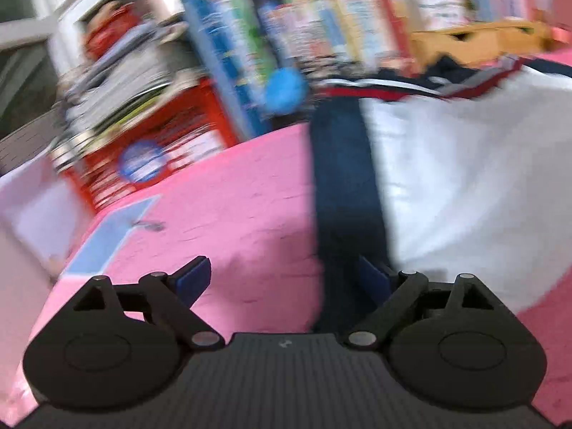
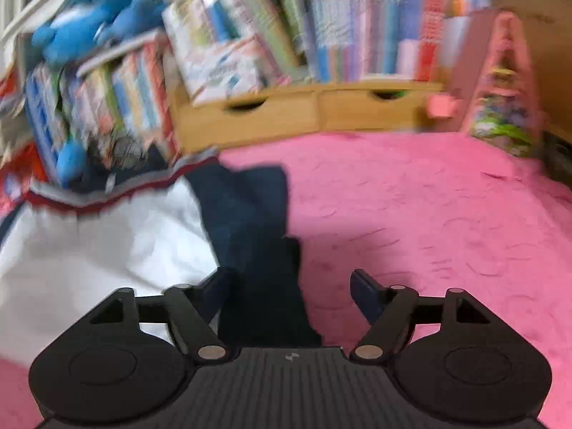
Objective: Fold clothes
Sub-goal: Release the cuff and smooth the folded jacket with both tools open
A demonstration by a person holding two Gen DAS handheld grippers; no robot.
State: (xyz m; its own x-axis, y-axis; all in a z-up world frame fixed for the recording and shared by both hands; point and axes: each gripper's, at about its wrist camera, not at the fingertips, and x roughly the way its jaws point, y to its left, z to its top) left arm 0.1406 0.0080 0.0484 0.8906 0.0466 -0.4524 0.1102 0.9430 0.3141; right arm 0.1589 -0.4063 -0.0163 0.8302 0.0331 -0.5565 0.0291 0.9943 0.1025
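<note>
A white shirt with navy side panels and a red-and-navy collar lies flat on the pink cover. In the left wrist view its navy left strip runs down between the fingers of my left gripper, which is open just above the cloth. In the right wrist view the same shirt fills the lower left. Its navy right sleeve and side panel pass between the spread fingers of my right gripper, also open. Both views are blurred by motion.
A shelf of books and wooden drawers line the far edge, with a blue plush toy on top. A red box and stacked papers stand at the left. A pale blue patch marks the cover's left side.
</note>
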